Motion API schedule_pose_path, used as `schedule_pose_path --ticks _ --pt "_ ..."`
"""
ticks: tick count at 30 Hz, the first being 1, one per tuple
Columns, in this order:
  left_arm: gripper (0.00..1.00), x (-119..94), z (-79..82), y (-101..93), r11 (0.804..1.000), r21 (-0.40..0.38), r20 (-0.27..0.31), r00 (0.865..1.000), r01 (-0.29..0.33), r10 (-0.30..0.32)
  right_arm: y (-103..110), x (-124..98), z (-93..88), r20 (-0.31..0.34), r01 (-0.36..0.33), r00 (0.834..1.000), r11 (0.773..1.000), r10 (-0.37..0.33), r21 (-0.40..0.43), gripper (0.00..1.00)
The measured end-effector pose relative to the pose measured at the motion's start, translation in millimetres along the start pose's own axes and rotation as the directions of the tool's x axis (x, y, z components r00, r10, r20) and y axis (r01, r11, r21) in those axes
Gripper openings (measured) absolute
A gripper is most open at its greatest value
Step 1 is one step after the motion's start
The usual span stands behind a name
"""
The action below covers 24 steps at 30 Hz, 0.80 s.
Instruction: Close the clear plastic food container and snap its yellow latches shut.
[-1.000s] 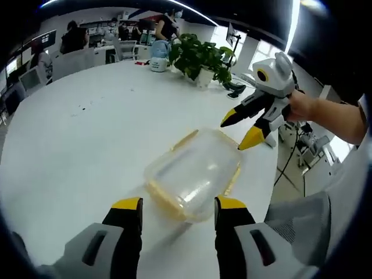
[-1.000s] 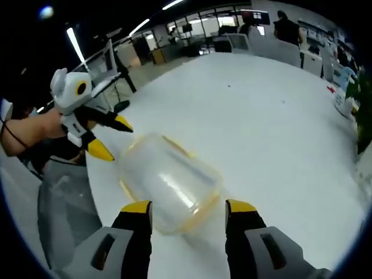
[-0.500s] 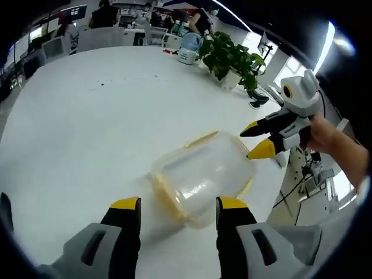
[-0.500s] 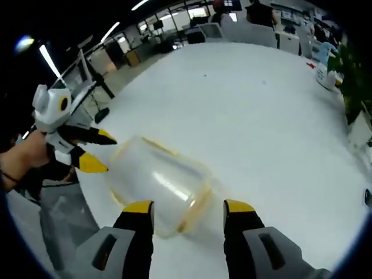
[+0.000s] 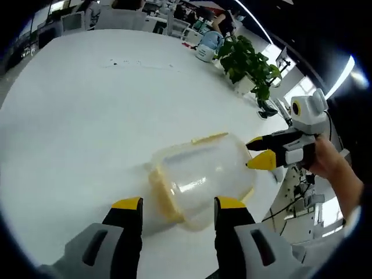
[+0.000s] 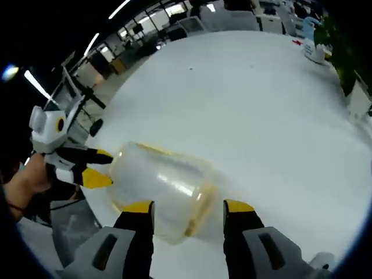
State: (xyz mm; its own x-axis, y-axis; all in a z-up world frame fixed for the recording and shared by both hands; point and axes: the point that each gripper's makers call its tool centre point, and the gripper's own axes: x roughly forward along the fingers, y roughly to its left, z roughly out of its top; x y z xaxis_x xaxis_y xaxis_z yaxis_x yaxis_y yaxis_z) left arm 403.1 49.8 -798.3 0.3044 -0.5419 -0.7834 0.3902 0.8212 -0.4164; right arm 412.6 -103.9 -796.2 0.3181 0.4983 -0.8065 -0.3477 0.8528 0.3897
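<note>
Clear plastic food container (image 5: 200,177) (image 6: 160,189): lies on the round white table (image 5: 75,116) (image 6: 244,110), near its edge, between the two grippers. Looks tipped onto its side, though cannot tell for certain. Long axis runs gripper to gripper: in the left gripper view, from just beyond the near jaws away toward the other gripper at right; in the right gripper view, from the near jaws off to the left. Yellow-trimmed rim and a yellow latch (image 5: 209,138) visible along the upper edge in the left gripper view; a yellowish band (image 6: 200,203) crosses the body in the right gripper view. Cannot tell whether the latches are snapped.

Left gripper (image 5: 180,204) (image 6: 100,168): yellow-tipped jaws spread wide, flanking the near end of the container; contact not clear. Seen from the right gripper view, tips sit at or against the container's left end, a hand (image 6: 26,183) behind.

Right gripper (image 6: 189,206) (image 5: 260,151): jaws spread wide on either side of the container's near end. In the left gripper view, tips touch or nearly touch the far end, held by a hand (image 5: 325,163).

Potted green plant (image 5: 250,61) and a light blue object (image 5: 207,45) stand at the table's far side.
</note>
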Motion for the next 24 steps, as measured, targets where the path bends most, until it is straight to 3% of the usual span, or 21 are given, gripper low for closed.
schedule_pose_path --ticks 3,5,16,24 --pt "0.46 2 0.2 -0.7 1.000 -0.003 0.004 1.000 0.004 -0.004 2 2 -2.2 -0.008 -0.008 1.000 1.000 0.008 0.007 0.45" --pt "0.38 3 1.7 -3.1 1.000 -0.015 0.015 1.000 0.015 -0.015 4 4 -6.8 -0.032 -0.022 0.999 1.000 0.022 0.020 0.43" --pt "0.38 10 3.2 -3.8 0.999 -0.027 0.012 0.999 0.037 -0.037 6 7 -5.9 -0.043 -0.035 0.999 0.999 0.033 -0.036 0.39" --pt "0.31 11 1.5 -6.6 0.998 -0.035 0.006 0.999 0.054 -0.054 6 8 -5.5 -0.038 -0.024 0.999 1.000 0.024 -0.018 0.36"
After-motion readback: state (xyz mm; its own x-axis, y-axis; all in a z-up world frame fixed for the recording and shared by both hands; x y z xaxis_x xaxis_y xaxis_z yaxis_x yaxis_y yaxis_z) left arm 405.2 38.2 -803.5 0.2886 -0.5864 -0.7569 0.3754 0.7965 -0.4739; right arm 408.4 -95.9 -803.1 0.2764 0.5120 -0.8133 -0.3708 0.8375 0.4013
